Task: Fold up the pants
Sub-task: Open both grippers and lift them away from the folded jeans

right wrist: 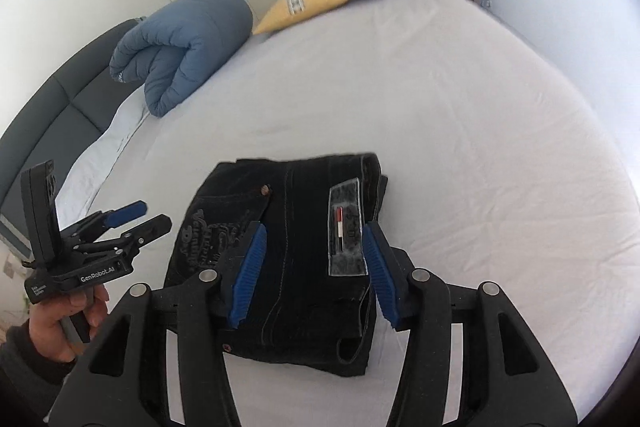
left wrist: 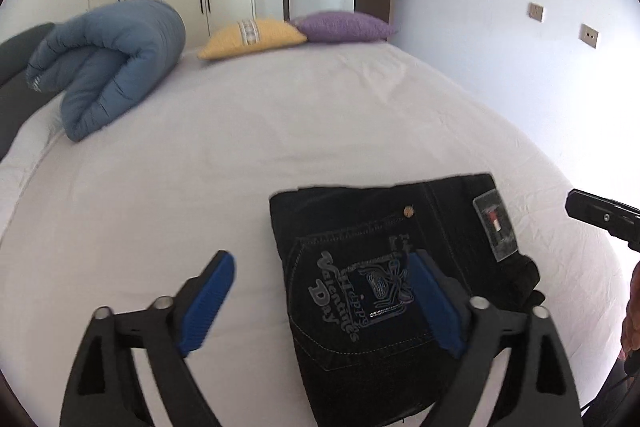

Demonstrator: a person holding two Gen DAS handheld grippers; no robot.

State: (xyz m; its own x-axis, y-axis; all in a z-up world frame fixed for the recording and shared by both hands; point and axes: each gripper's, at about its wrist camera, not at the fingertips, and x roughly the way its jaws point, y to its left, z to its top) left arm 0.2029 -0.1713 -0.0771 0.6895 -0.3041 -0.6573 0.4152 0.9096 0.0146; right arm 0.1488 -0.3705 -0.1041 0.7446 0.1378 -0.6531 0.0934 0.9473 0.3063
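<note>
- Left wrist view puts my left gripper [left wrist: 322, 301] above the bed with its blue pads [left wrist: 210, 303] spread wide and nothing between them; one pad hangs over bare sheet, the other over the printed back pocket [left wrist: 352, 291].
- My right gripper [right wrist: 316, 275] is likewise wide apart and holding nothing, its pads on either side of the waistband patch [right wrist: 346, 229] and hovering above the cloth, as far as I can judge.
- From the right wrist view I can see the left gripper off to the side, held in the person's hand [right wrist: 64, 323], clear of the fabric.
- The pants [right wrist: 288, 259] lie between and under both tools as a compact dark denim block, pocket side up, near my edge of the bed [left wrist: 280, 115]. I take it they sit here because this is the closest flat stretch of sheet.
- With both tools free and the bundle squared, I judge the fold finished or nearly so; at most the looser edge by the waistband might want a pat flat.
- Further out, a rolled blue duvet [left wrist: 116, 67] lies toward the headboard [right wrist: 60, 99], and a yellow cushion [left wrist: 252, 37] and a purple cushion [left wrist: 344, 26] lie at the far side, all well apart from the pants.
</note>
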